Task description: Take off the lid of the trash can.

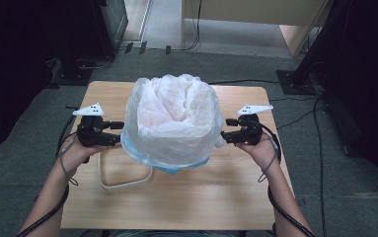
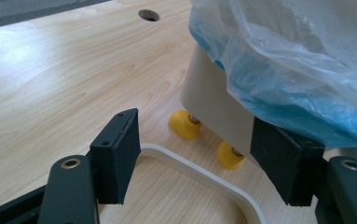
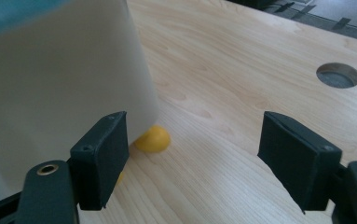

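A: We have a cream bin (image 1: 216, 140) lined with a white plastic bag (image 1: 169, 116) standing near the middle of the wooden table (image 1: 201, 197). The bag puffs up over the rim and hangs down the outside, with a blue layer (image 1: 176, 169) showing under its lower edge.

B: And our tools? We hold the left tool (image 1: 119, 132) just beside the bin's left flank, and the right tool (image 1: 224, 129) just beside its right flank, one hand on each.

A: In the left gripper view, the left tool (image 2: 204, 158) has its jaws spread. One jaw sits free above the table; the other lies close against the bin's wall under the blue bag edge. Whether it touches the wall, we cannot tell.

B: In the right gripper view, the right tool (image 3: 204, 154) is spread too. One jaw stands next to the bin's pale wall (image 3: 64, 79), the other over bare wood. Nothing is pinched between them.

A: We see yellow wheels (image 2: 185, 124) under the bin, two in the left gripper view and one (image 3: 153, 139) in the right.

B: A cream loop-shaped frame (image 1: 122, 183) lies flat on the table in front of the bin, towards our left. Its rounded bar (image 2: 199, 175) runs between the left tool's jaws, lower down on the wood.

A: A round hole (image 3: 338, 75) is cut in the table beyond the right tool.
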A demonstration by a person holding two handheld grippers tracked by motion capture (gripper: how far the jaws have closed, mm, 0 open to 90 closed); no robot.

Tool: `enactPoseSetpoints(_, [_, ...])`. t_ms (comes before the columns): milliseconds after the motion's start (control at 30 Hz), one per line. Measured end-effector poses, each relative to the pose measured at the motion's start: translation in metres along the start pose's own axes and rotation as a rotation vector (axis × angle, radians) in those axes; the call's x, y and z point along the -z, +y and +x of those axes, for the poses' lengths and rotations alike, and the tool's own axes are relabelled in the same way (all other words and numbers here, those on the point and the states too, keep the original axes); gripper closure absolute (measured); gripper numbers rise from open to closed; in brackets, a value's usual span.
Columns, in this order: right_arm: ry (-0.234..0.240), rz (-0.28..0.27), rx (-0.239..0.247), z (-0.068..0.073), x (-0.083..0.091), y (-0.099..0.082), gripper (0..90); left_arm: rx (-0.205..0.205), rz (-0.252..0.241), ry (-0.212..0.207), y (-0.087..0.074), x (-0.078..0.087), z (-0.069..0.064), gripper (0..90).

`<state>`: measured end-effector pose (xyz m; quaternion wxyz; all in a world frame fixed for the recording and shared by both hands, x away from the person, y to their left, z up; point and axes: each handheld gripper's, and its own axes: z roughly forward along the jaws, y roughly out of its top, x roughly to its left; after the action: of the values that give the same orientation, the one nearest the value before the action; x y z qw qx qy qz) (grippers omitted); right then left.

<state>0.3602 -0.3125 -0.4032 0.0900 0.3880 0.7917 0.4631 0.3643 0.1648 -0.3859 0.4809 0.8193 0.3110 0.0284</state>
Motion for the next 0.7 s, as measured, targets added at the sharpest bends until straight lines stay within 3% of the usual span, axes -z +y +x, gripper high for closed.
enactPoseSetpoints(267, [0.040,-0.015,-0.016,0.002,0.008,0.012,25.9,-0.017,-0.027,-0.003,0.010,0.012,-0.004,33.2])
enactPoseSetpoints(367, [0.034,-0.010,0.000,0.005,0.012,0.019,26.3,0.015,-0.040,-0.025,0.015,0.014,-0.003,34.1])
enactPoseSetpoints(567, [0.038,0.002,0.040,0.011,0.019,0.032,29.1,-0.016,-0.018,-0.010,0.023,0.017,-0.006,34.1])
enactPoseSetpoints(700, [0.052,-0.007,0.059,0.016,0.023,0.040,30.0,-0.044,-0.040,-0.010,0.030,0.021,-0.008,34.6])
